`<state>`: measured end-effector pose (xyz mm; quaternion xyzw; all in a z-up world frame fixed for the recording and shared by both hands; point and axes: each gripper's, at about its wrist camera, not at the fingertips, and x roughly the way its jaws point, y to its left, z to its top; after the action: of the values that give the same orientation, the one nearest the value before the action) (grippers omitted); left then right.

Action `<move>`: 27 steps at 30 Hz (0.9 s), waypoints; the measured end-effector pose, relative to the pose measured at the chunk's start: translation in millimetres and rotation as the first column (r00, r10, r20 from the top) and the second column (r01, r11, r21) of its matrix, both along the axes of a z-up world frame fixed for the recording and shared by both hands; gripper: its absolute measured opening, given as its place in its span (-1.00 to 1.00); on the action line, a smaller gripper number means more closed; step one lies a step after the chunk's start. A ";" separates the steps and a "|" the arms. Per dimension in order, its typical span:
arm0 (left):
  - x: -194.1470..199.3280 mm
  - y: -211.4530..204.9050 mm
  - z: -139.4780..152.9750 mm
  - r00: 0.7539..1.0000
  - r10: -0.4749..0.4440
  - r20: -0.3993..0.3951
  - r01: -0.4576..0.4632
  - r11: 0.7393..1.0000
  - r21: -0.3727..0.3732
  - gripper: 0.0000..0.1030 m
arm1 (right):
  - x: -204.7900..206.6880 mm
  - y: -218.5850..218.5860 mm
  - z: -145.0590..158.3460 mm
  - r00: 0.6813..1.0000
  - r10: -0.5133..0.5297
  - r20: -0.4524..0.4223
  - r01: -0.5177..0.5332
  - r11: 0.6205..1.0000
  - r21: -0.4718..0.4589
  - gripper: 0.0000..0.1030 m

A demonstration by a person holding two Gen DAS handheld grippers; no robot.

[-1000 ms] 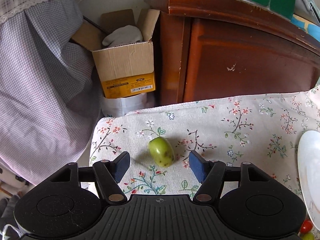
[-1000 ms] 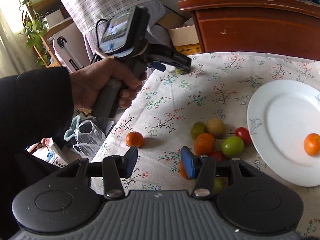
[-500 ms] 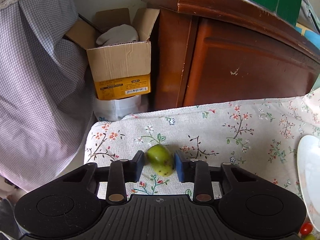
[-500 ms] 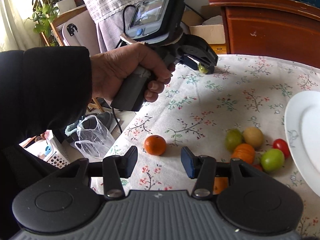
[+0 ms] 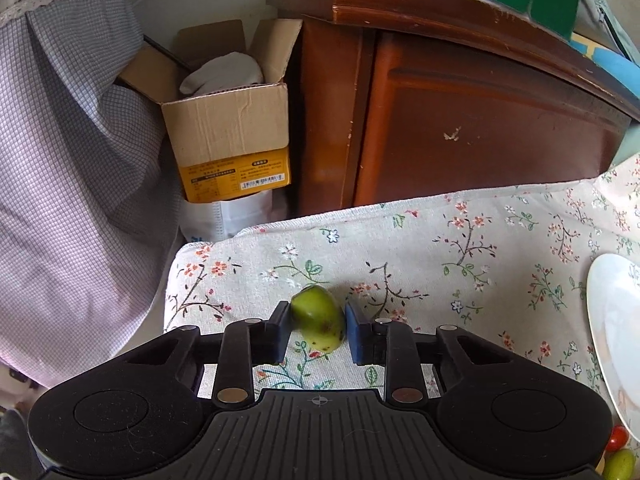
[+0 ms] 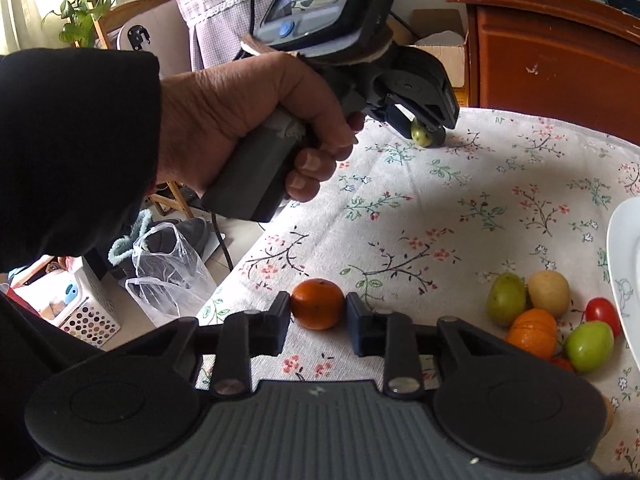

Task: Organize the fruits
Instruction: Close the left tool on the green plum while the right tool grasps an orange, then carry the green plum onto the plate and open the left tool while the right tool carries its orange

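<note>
A lived-in home: a tabletop under a cream floral cloth (image 5: pixel 460 232), a dark red-brown wooden cabinet (image 5: pixel 460 112) behind it, an open cardboard box (image 5: pixel 232 120) on the floor, a trailing green houseplant (image 6: pixel 82 8) by the window, a crumpled plastic bag (image 6: pixel 168 276) below.

cream tablecloth (image 6: pixel 460 200) sprigged with pink blossoms and green leaves — a speckled green fruit (image 5: pixel 319 317) near its far corner, an orange mandarin (image 6: pixel 317 303) at its left edge, white plate (image 5: pixel 616 320).

Matt printed cloth tablecloth (image 5: pixel 460 240), glossy white plate (image 5: pixel 616 320), polished scuffed wood cabinet (image 5: pixel 480 120), creased cardboard box (image 5: pixel 228 132), matt black plastic left gripper (image 5: pixel 318 326), smooth-skinned green fruit (image 5: pixel 319 322).
</note>
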<state>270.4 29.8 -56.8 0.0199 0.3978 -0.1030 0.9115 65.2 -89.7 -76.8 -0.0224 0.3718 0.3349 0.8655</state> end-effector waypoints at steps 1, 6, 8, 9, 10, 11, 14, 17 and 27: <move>-1.0 0.0 -0.1 1.000 -0.006 -0.002 0.006 1.000 -0.009 -0.49 | -0.7 -2.1 1.7 1.000 -0.004 -0.001 0.004 1.000 0.006 -0.43; -11.5 0.6 2.9 0.999 -0.043 -0.011 0.042 0.998 -0.039 -0.49 | -4.4 -23.9 21.6 0.998 -0.056 0.002 0.056 0.998 0.025 -0.43; -17.6 -0.6 4.3 0.998 -0.054 -0.013 0.053 0.998 -0.033 -0.49 | -5.7 -44.7 39.7 0.995 -0.096 0.029 0.096 0.995 0.022 -0.43; -20.9 -1.7 5.1 0.998 -0.058 -0.015 0.058 0.998 -0.031 -0.49 | -5.7 -44.7 39.7 0.995 -0.096 0.029 0.096 0.995 0.022 -0.43; -24.5 -3.0 6.1 0.998 -0.063 -0.016 0.063 0.998 -0.028 -0.49 | -5.4 -52.9 44.8 0.993 -0.111 0.034 0.111 0.994 0.019 -0.43; -28.8 -4.4 7.6 0.997 -0.070 -0.016 0.069 0.997 -0.027 -0.49 | -4.8 -60.8 48.9 0.991 -0.126 0.032 0.126 0.992 0.018 -0.43; -43.7 -10.4 13.1 0.996 -0.087 -0.013 0.087 0.996 -0.017 -0.49 | -3.5 -84.9 56.2 0.984 -0.176 0.021 0.176 0.984 0.010 -0.43; -60.1 -19.6 19.7 0.994 -0.106 -0.009 0.106 0.994 -0.008 -0.49 | -7.1 -104.9 59.5 0.976 -0.219 0.003 0.219 0.976 0.014 -0.43; -122.3 -51.7 39.2 0.988 -0.155 0.019 0.156 0.988 -0.022 -0.49 | -16.9 -137.3 63.5 0.961 -0.277 -0.004 0.277 0.959 0.064 -0.43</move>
<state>148.0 -21.9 -17.6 0.0409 0.3859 -0.1783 0.9042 48.3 -227.0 -13.3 0.0566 0.3582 0.2220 0.9051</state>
